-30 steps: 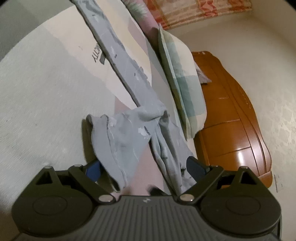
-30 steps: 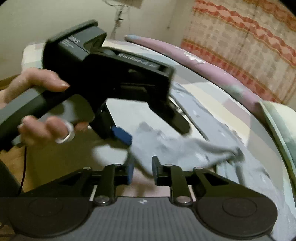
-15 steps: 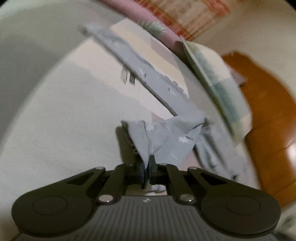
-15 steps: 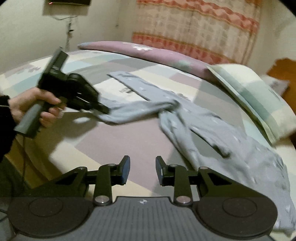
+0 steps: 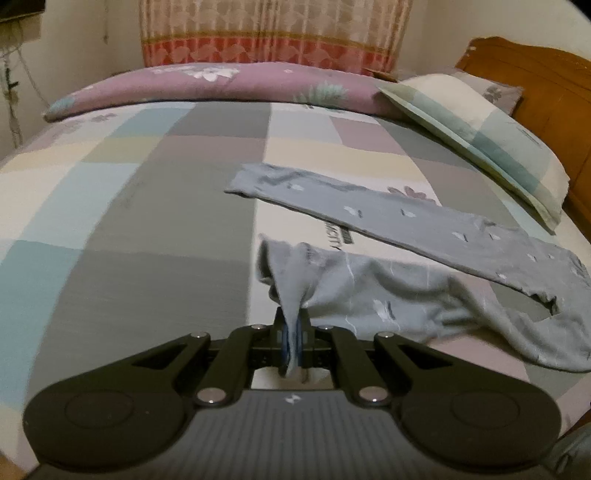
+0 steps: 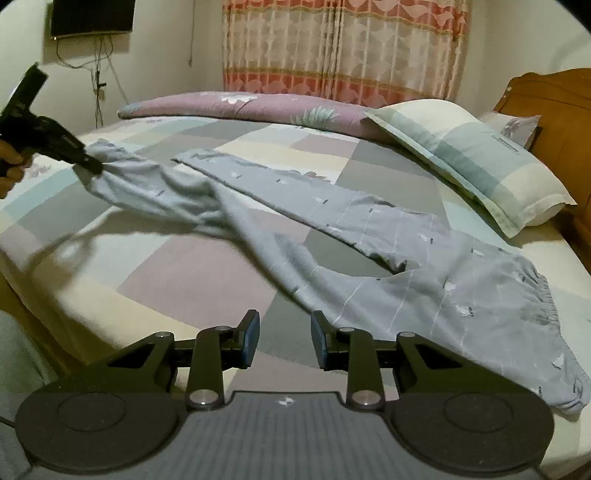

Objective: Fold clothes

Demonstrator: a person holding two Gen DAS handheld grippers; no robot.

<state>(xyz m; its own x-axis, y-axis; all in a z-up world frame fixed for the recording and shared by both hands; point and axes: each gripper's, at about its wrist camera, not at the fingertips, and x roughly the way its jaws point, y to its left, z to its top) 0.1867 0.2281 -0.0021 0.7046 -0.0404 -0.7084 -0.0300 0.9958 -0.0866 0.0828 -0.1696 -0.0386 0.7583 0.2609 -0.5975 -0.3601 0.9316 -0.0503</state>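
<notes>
Our left gripper (image 5: 291, 338) has its fingers pinched on one cuff of the grey pants (image 6: 388, 266), lifting that leg off the bed (image 6: 207, 291) to straighten it. Our right gripper (image 6: 283, 341) waits with fingers partly apart and empty, the waistband lying beyond them to the right.

Left gripper (image 5: 291, 334) clamped on cuff of grey trousers (image 5: 406, 295) — one leg lifted, other flat on patchwork bedspread (image 5: 147, 221). Pillow (image 5: 480, 136), wooden headboard (image 5: 546, 96), curtain (image 5: 273, 33) beyond.
</notes>
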